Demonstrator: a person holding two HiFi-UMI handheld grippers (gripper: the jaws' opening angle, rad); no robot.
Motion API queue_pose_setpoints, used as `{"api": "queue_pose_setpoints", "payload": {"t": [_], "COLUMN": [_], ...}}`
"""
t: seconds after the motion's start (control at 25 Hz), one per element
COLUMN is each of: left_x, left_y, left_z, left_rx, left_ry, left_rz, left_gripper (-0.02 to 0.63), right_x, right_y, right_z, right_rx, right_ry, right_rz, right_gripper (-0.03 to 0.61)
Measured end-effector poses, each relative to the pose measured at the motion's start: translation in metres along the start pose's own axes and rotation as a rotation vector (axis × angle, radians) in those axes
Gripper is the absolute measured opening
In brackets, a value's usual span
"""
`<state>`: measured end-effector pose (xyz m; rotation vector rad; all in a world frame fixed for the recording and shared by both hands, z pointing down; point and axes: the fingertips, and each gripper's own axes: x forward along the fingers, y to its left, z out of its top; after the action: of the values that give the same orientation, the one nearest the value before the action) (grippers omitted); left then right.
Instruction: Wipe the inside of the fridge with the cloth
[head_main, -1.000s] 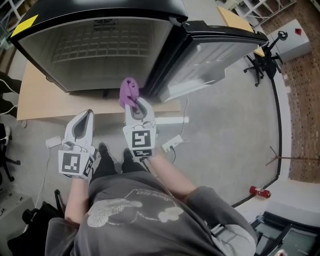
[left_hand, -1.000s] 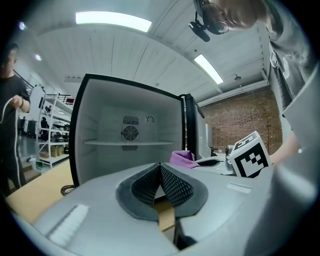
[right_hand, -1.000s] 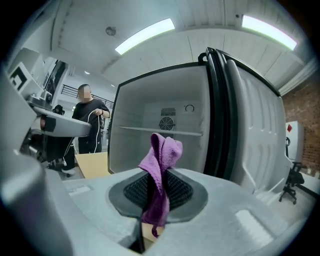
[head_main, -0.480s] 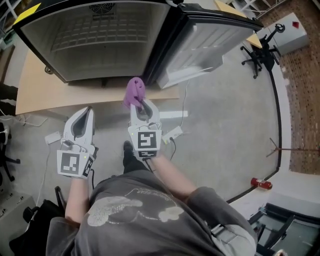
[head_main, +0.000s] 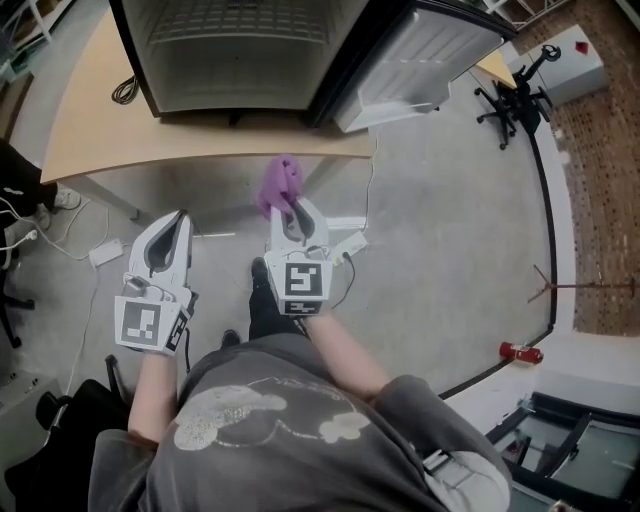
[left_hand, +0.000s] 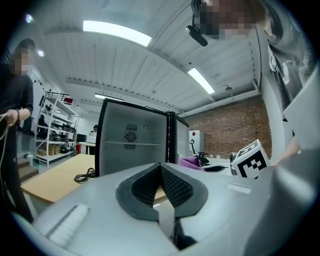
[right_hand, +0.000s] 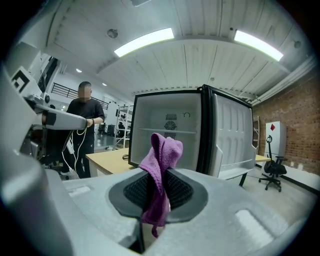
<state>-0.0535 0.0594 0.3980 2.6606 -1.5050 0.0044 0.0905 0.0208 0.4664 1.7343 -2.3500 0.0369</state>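
1. Head view: a grey concrete floor lies below. At the top a wooden table carries the fridge, whose door is swung open to the right. The left gripper and the right gripper are side by side over the floor, short of the table. The purple cloth sticks out of the right gripper's tip, apart from the fridge.
2. Left gripper view: a brick wall stands behind the fridge. The jaws are pressed together at their tips with nothing between them.
3. Right gripper view: the open fridge is straight ahead, and a person stands to the left of the table. The jaws pinch the cloth, which rises above the pads and trails below them.
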Motion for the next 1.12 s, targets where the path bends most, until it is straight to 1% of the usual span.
{"api": "queue_pose_setpoints", "payload": {"t": [0.12,0.24,0.32,0.52,0.64,0.72,0.88,1.04,1.12], "left_x": [-0.034,-0.066,-0.086,-0.12,-0.132,-0.137,-0.141,-0.143,-0.146], "left_y": [-0.004,-0.011,-0.017,-0.029,-0.036,-0.041,-0.052,-0.059,-0.062], "left_z": [-0.002,-0.008,-0.012,-0.012,-0.014,-0.017,-0.016,-0.016,-0.017], "left_rx": [-0.005,-0.012,-0.016,-0.023,-0.037,-0.049,-0.056,-0.064,-0.058], "left_ry": [-0.003,-0.002,-0.001,-0.013,-0.01,-0.005,-0.007,-0.012,-0.009], "left_rz": [-0.005,-0.011,-0.02,-0.044,-0.062,-0.073,-0.088,-0.084,-0.077], "left_gripper": [0.018,0.018,0.018,0.018,0.018,0.018,0.018,0.018,0.018], "right_x": [-0.028,-0.06,-0.082,-0.12,-0.137,-0.147,-0.161,-0.163,-0.165], "right_y": [0.024,0.047,0.057,0.072,0.081,0.087,0.092,0.094,0.098], "right_z": [-0.001,0.0,-0.003,-0.023,-0.02,-0.016,-0.014,-0.007,-0.004], "right_rx": [-0.003,0.016,0.008,0.01,0.006,0.011,-0.018,-0.045,-0.042], "right_ry": [-0.002,-0.016,-0.02,0.027,0.037,0.041,0.044,0.039,0.028], "right_rz": [-0.002,0.006,-0.006,-0.033,-0.042,-0.03,-0.019,0.004,0.031], "right_gripper": [0.041,0.041,0.041,0.041,0.04,0.04,0.04,0.04,0.038]}}
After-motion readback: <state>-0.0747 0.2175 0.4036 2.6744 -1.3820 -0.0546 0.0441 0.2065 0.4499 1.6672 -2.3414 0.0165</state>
